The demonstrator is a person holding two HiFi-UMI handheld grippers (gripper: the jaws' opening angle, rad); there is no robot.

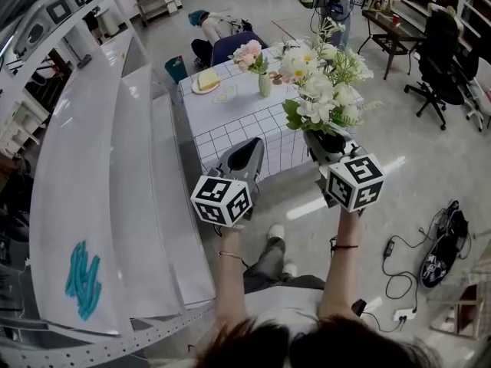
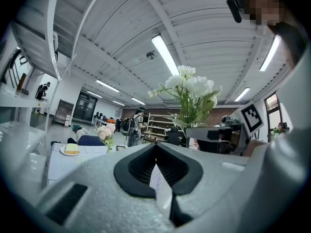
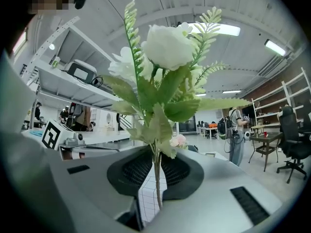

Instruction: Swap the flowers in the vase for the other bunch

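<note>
Holding the replacement bunch of white flowers [image 1: 318, 83], the right hand-held gripper [image 1: 330, 146] is clamped on the thin green stem [image 3: 156, 178]. The stem runs upright between the two dark pads, and the blooms and leaves stand above the jaws. The left hand-held gripper [image 1: 247, 156] has its jaws together with nothing between them. Only checked cloth shows through the slit in the left gripper view.

Finding: the vase [image 1: 264, 84] stands on the surface [image 1: 238, 129], a table under a checked cloth, with the pink flowers [image 1: 248, 52] in it. A plate [image 1: 205, 83] bearing a yellow item lies to the vase's left in the head view, with a small dish just beside it. Both hand-held grippers are level and short of the surface. Neither touches the vase or the pink flowers.

Assessment: the task is at an early stage. The new bunch is in hand, which settles one part. Three steps are not yet done: taking the pink flowers out of the vase, setting them aside, and seating the white bunch in the vase. The free left hand-held gripper looks the likely tool for lifting the pink flowers, though it would have to open first. The vase neck is too small in these views to judge how snugly the stems sit.
</note>
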